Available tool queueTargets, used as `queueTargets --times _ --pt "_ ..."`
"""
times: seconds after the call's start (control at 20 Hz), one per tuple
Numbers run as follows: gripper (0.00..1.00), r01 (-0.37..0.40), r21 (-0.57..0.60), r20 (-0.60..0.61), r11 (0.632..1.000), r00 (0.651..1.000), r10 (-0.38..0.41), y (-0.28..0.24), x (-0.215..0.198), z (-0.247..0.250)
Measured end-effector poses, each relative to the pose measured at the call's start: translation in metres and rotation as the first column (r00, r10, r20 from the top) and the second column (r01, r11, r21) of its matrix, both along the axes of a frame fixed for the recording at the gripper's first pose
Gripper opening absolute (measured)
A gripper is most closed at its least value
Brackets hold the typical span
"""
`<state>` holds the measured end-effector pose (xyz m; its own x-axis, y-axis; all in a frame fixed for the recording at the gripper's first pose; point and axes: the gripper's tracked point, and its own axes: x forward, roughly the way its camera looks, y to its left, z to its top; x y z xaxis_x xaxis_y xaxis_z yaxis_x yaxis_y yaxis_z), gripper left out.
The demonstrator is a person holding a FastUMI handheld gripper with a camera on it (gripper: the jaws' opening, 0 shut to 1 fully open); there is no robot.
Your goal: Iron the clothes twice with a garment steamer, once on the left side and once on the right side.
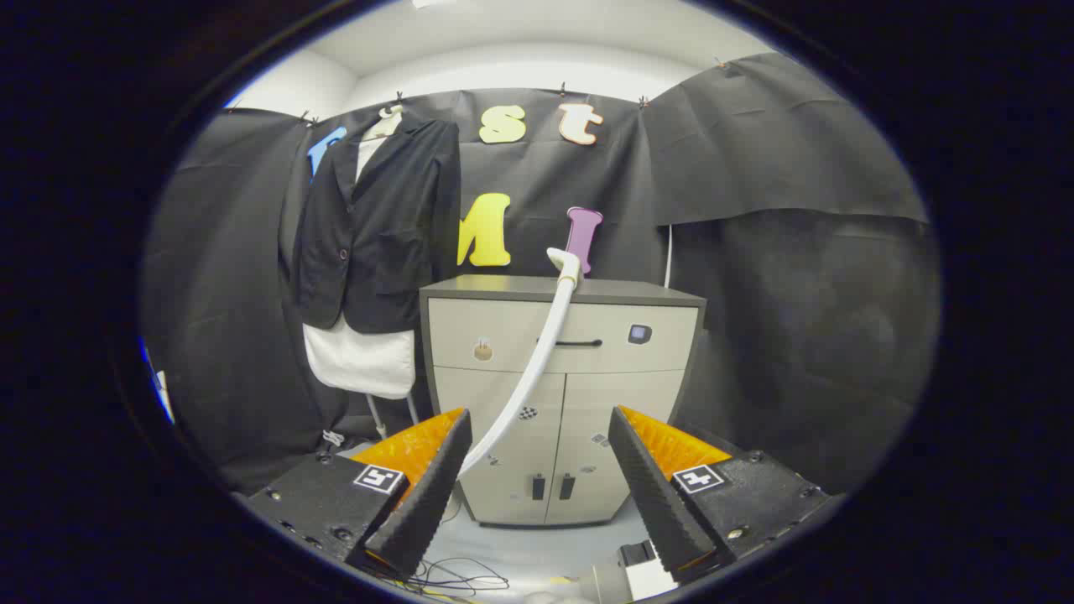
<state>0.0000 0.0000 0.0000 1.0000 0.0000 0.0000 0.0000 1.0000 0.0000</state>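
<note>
Beyond the parted tool (539,470), cabinet (562,394), hung jacket (377,226).

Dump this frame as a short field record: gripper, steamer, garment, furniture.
gripper: gripper open, nothing between its fingers, well short of the cabinet
steamer: white steamer hose arcs up in front of the cabinet; steamer head rests at the cabinet's top edge
garment: dark jacket on a hanger over a white garment, left of the cabinet, against the booth wall
furniture: grey cabinet, one drawer above two doors, all closed
task state: steamer not yet gripped
</note>
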Motion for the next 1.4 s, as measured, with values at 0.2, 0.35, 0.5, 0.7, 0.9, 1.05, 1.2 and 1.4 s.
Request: queueTargets --times 0.2,0.35,0.5,0.7,0.9,1.05,1.2,1.4 --pt "1.00 -0.006 -0.012 -0.001 1.000 1.000 0.006 0.006 -0.001 0.002" --pt "1.00 -0.009 -0.014 -0.001 1.000 1.000 0.009 0.009 -0.003 0.001" --pt "1.00 -0.014 -0.018 -0.002 1.000 1.000 0.014 0.015 -0.005 0.000" --pt "1.00 -0.022 -0.015 0.008 1.000 1.000 0.022 0.021 -0.004 0.002" --pt "1.00 0.002 -0.004 0.033 1.000 0.999 -0.002 0.008 0.002 0.021" --pt "1.00 0.037 0.034 0.067 0.999 0.997 -0.040 -0.018 0.010 0.059" --pt "1.00 0.070 0.063 0.093 0.996 0.993 -0.076 -0.047 0.028 0.102" --pt "1.00 0.053 0.097 0.119 0.994 0.991 -0.064 -0.082 0.069 0.162"
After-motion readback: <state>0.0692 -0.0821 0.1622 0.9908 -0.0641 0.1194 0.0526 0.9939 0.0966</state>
